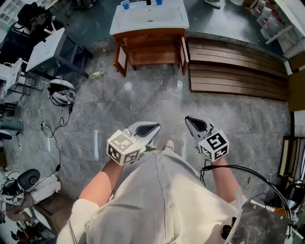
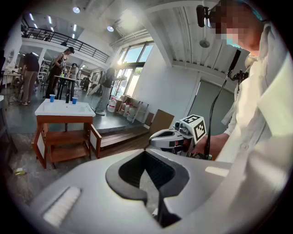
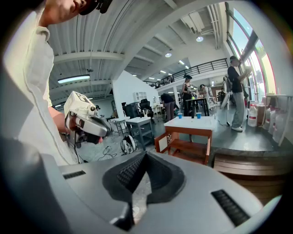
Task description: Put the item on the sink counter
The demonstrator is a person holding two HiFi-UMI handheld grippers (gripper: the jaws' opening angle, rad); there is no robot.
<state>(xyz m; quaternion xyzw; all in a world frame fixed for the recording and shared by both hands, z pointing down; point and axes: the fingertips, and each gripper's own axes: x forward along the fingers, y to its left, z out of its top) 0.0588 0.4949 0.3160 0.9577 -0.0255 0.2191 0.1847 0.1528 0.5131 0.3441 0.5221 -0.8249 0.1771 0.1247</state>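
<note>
The sink counter [image 1: 148, 19], a white basin top on a wooden vanity with open doors, stands far ahead across the stone floor; it also shows in the left gripper view [image 2: 64, 109] and the right gripper view [image 3: 190, 123]. Two blue cups [image 1: 125, 5] [image 1: 158, 2] stand on it. A small yellow-green thing [image 1: 96, 75] lies on the floor left of the vanity. My left gripper [image 1: 151, 128] and right gripper [image 1: 190, 121] are held side by side close to the person's chest, both shut with nothing between the fingers. Each gripper sees the other, the right gripper [image 2: 155, 139] and the left gripper [image 3: 103, 132].
A grey table [image 1: 47, 47] stands at the left, with a cable bundle [image 1: 62, 91] and loose wires on the floor near it. A low wooden platform [image 1: 233, 71] lies right of the vanity. Several people stand behind the counter [image 2: 29, 75].
</note>
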